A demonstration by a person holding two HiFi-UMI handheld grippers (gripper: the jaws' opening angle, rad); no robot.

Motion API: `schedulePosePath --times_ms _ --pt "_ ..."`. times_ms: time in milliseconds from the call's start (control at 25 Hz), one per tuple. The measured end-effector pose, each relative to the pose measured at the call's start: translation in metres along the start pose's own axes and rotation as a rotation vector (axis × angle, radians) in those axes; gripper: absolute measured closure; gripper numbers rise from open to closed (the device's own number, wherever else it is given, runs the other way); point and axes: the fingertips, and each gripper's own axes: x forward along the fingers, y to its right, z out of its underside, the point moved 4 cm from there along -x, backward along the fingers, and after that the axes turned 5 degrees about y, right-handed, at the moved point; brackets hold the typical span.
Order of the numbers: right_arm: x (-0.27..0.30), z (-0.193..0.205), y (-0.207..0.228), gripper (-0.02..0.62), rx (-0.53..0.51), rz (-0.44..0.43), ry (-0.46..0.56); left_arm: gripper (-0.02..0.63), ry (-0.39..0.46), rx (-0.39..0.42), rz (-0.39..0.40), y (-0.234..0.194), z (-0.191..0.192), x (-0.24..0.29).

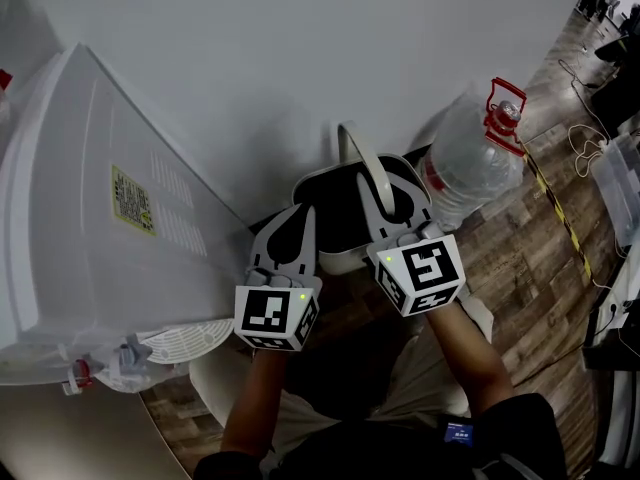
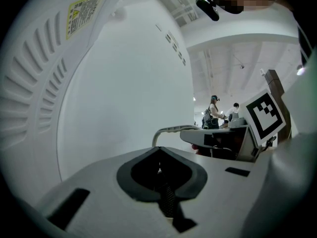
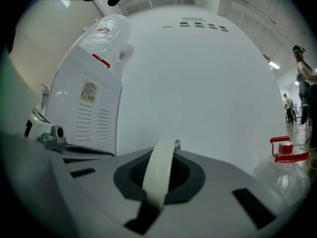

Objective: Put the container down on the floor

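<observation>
The container (image 1: 335,253) is a white bin with a dark inside, hanging close to the white wall between my two grippers. Its white arched handle (image 1: 358,158) runs between the jaws of my right gripper (image 1: 378,190), which is shut on it. In the right gripper view the handle (image 3: 159,175) shows as a pale strip clamped in the right gripper (image 3: 163,155). My left gripper (image 1: 302,213) lies beside it over the bin's left rim, jaws together. In the left gripper view the left gripper (image 2: 159,156) has nothing visible between its pads, and the handle (image 2: 171,130) shows beyond.
A tall white water dispenser (image 1: 90,208) stands close on the left. A large clear water bottle (image 1: 475,163) with a red cap leans at the right on the wooden floor (image 1: 520,258). Yellow-black tape (image 1: 562,216) and cables run along the floor. People stand far off (image 2: 214,114).
</observation>
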Motion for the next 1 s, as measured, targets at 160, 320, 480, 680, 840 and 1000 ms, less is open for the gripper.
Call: schedulePosePath --times_ms 160,320,480,680,840,1000 --pt "0.0 0.006 0.001 0.566 -0.001 0.002 -0.007 0.589 0.0 0.0 0.007 0.002 0.003 0.001" --pt "0.002 0.013 0.001 0.566 -0.002 0.003 -0.027 0.589 -0.005 -0.001 0.01 0.001 0.006 0.002" --pt "0.006 0.022 -0.001 0.566 -0.006 -0.004 -0.048 0.589 -0.001 -0.002 0.009 0.0 0.005 0.003" --pt "0.011 0.036 -0.005 0.566 -0.004 -0.018 -0.084 0.589 0.003 -0.007 0.006 -0.001 0.006 0.002" --pt "0.014 0.048 -0.008 0.566 0.001 -0.029 -0.117 0.589 -0.001 -0.011 0.002 -0.002 0.008 -0.001" --pt "0.017 0.064 -0.013 0.566 0.0 -0.043 -0.155 0.589 -0.003 -0.02 -0.006 -0.003 0.012 -0.003"
